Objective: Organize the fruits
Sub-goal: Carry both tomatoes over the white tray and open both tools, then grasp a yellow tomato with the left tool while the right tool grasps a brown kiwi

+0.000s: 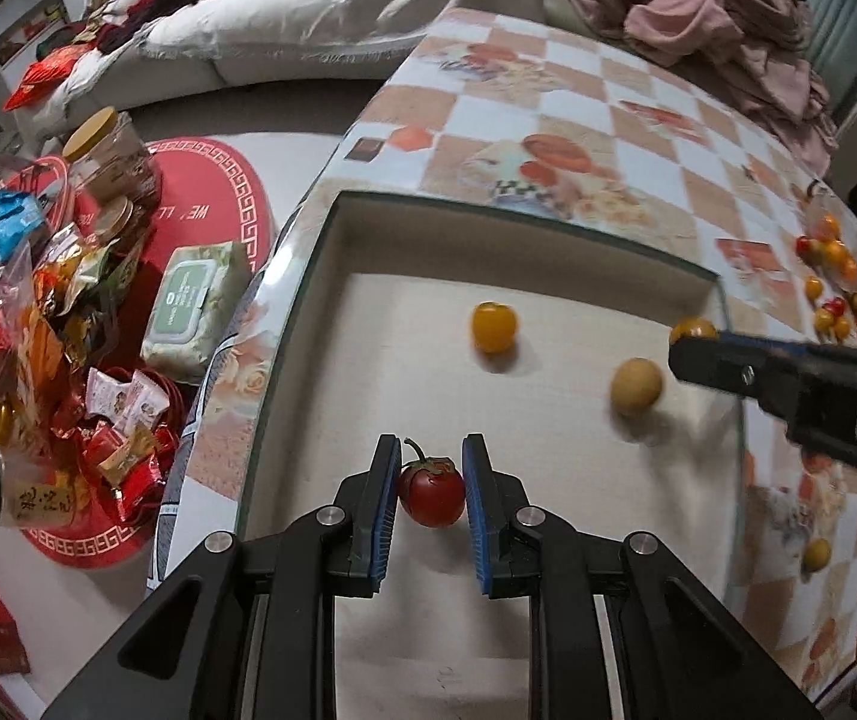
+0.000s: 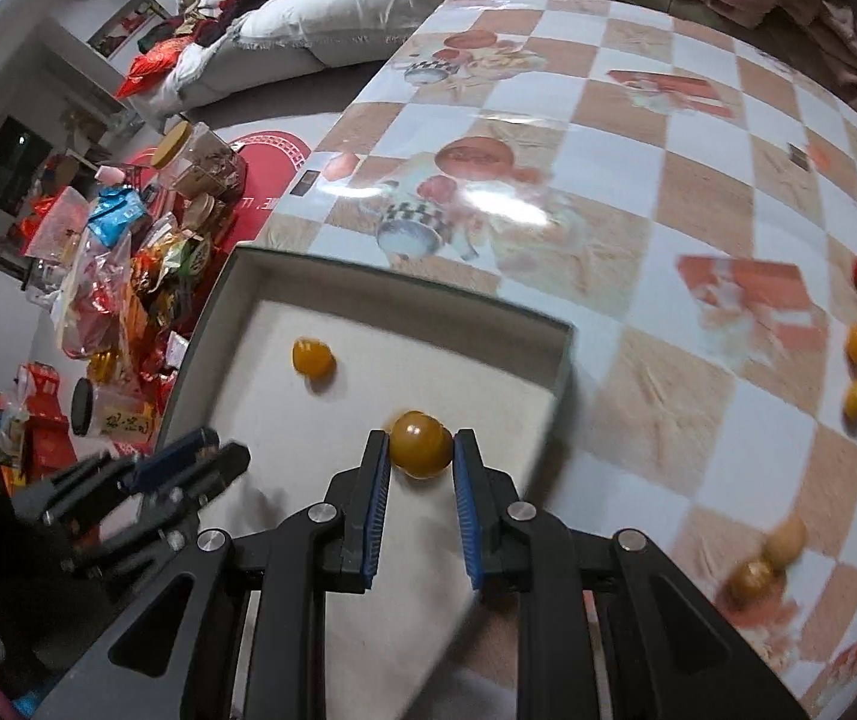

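Over the tray (image 1: 332,252), claws grip tomatoes.

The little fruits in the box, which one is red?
The red tomato between the left tongs; it has a green stem, the others are yellow.

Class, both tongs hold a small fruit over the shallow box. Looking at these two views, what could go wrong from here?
1. The red tomato and the brown-yellow fruit are round and gripped only at the pad tips, so either might slip or be squashed.
2. The left tongs and right tongs work close together over the box and could collide.
3. Fruits released inside may roll, like the loose orange one, since the wall is low.
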Demonstrator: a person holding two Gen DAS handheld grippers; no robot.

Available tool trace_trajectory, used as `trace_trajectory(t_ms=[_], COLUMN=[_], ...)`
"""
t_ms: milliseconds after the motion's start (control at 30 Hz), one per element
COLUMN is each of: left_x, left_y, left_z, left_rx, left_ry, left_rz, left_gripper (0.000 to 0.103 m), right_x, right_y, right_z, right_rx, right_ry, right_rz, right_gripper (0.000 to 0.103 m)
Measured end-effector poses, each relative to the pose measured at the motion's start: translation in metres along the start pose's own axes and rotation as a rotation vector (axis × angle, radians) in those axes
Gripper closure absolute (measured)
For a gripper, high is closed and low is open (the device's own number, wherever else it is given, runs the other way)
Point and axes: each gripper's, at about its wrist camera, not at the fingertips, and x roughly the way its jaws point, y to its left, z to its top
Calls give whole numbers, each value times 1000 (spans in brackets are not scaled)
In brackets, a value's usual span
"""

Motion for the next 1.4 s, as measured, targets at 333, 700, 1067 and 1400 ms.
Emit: trace_trajectory(t_ms=[333,700,1067,1400], left_x=[15,19,11,-12], left_y=[1,-2,0,-44], left_z=[2,1,-2,1], left_rx=[11,30,59,157], left_ry=[13,29,18,-8], left_rz=[2,26,67,46], left_gripper=[80,78,30,30], right_x=[36,42,-5,-54], right_y=[11,21,25,-24], right_z=[20,19,11,-15], right_rx=[-14,-78,-93,50], right_ry=[41,53,-59,-118], right_rz=[-55,-84,-48,-62], right_gripper=[80,69,24,19])
